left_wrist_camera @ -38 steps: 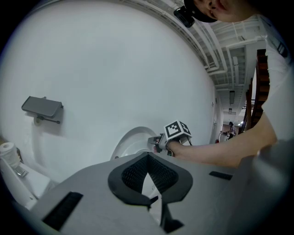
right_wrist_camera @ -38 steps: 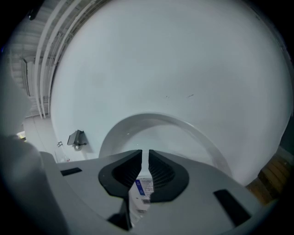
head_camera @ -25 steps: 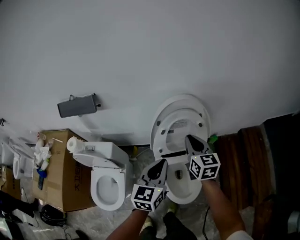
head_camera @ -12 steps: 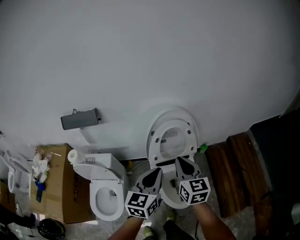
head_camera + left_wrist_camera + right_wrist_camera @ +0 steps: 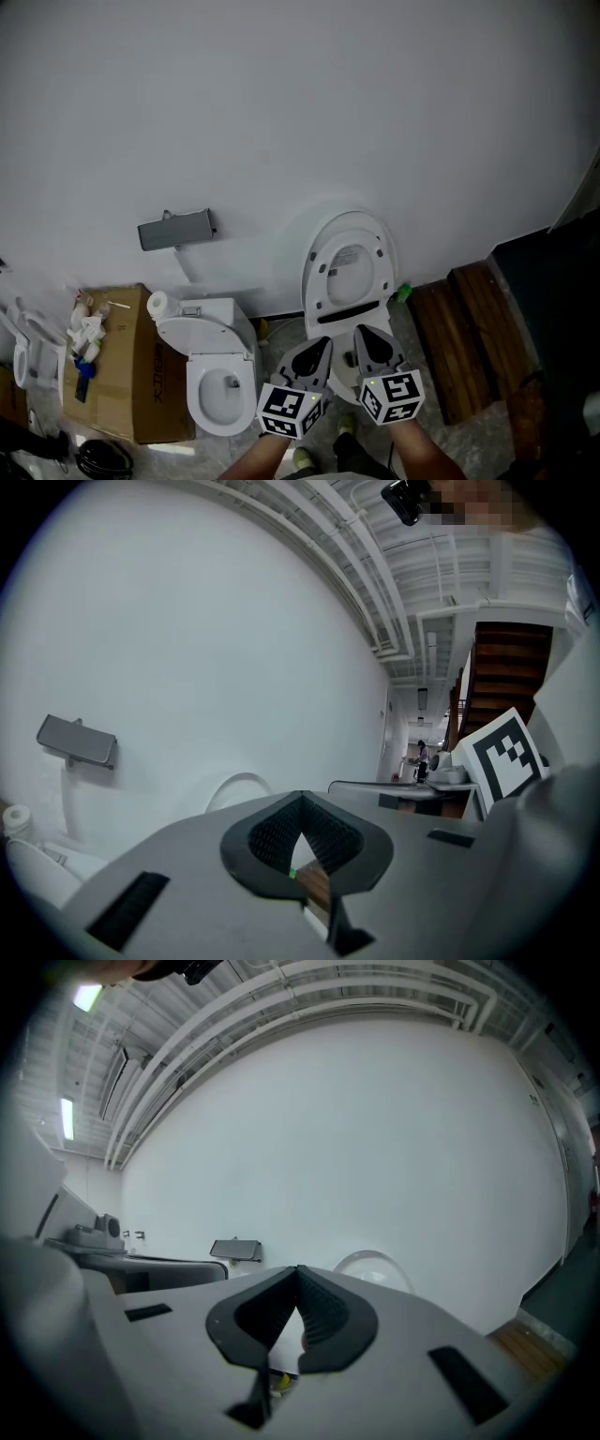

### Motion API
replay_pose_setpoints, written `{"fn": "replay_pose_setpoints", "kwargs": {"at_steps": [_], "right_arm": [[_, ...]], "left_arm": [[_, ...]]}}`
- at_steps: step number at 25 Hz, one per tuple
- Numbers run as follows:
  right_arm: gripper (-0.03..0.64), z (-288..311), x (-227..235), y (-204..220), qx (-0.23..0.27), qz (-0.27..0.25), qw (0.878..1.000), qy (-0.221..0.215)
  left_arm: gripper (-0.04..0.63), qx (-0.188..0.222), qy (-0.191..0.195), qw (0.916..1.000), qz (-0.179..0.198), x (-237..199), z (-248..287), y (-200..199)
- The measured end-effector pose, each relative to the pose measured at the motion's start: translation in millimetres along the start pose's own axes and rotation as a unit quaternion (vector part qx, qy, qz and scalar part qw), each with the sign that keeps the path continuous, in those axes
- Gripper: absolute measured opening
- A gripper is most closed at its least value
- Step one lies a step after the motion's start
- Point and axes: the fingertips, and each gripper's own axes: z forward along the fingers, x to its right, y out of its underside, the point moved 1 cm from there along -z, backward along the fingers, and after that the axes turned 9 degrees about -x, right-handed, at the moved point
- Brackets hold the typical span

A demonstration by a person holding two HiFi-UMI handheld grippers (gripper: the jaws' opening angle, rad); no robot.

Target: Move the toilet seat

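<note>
The white toilet seat and lid [image 5: 349, 267] stand raised against the wall above their bowl [image 5: 343, 386], which my grippers mostly cover. My left gripper [image 5: 323, 345] and right gripper [image 5: 362, 335] hover side by side in front of the bowl, below the seat and apart from it. Both point at the wall, shut and with nothing between the jaws. In the left gripper view the seat's rim [image 5: 239, 787] is a pale arc beyond the shut left gripper [image 5: 300, 797]. In the right gripper view the seat [image 5: 371, 1266] shows past the right gripper [image 5: 298, 1272].
A second white toilet [image 5: 217, 380] with its seat down stands at left, a paper roll [image 5: 158, 305] on its tank. A cardboard box [image 5: 117, 370] lies further left. A grey box [image 5: 175, 228] hangs on the wall. Wooden steps [image 5: 459, 337] rise at right.
Both grippers have drawn back from the raised seat toward me and sit lower in the head view. The right gripper no longer reaches the seat's lower edge. The seat stays upright.
</note>
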Motion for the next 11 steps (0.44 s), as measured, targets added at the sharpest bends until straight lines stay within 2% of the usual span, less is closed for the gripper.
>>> {"fn": "replay_pose_setpoints", "kwargs": {"at_steps": [11], "right_arm": [[0.014, -41, -52, 3, 0.012, -0.01, 1.0, 0.011]], "left_arm": [[0.003, 0.015, 0.012, 0.9998, 0.011, 11, -60, -3]]}}
